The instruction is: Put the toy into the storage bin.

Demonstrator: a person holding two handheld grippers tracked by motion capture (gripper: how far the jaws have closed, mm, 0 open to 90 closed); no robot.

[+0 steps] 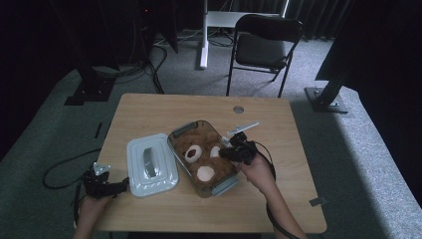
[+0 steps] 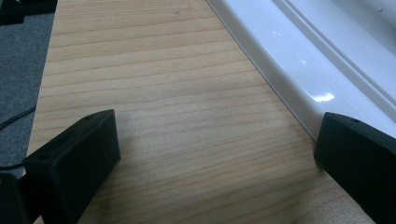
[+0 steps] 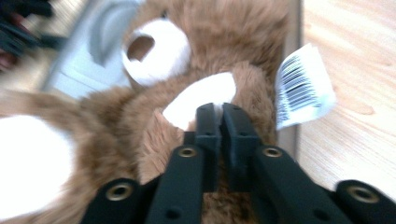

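Right gripper (image 3: 222,114) jaws closed, seemingly pinching teddy bear (image 1: 200,152) lying in clear box (image 1: 226,185) on surface (image 1: 278,124). Left gripper (image 2: 215,154) sitting wide open, empty, beside lid (image 1: 152,163). Likely next: lifting bear out, needing firm grip.

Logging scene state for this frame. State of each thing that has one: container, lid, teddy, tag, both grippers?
container: open, lid off, on the table
lid: off, flat on the table left of the container
teddy bear: lying inside the container
barcode tag: hangs over the container's rim
left gripper: open, by the lid's edge, holding nothing
right gripper: shut, over the bear's white patch; grip unclear
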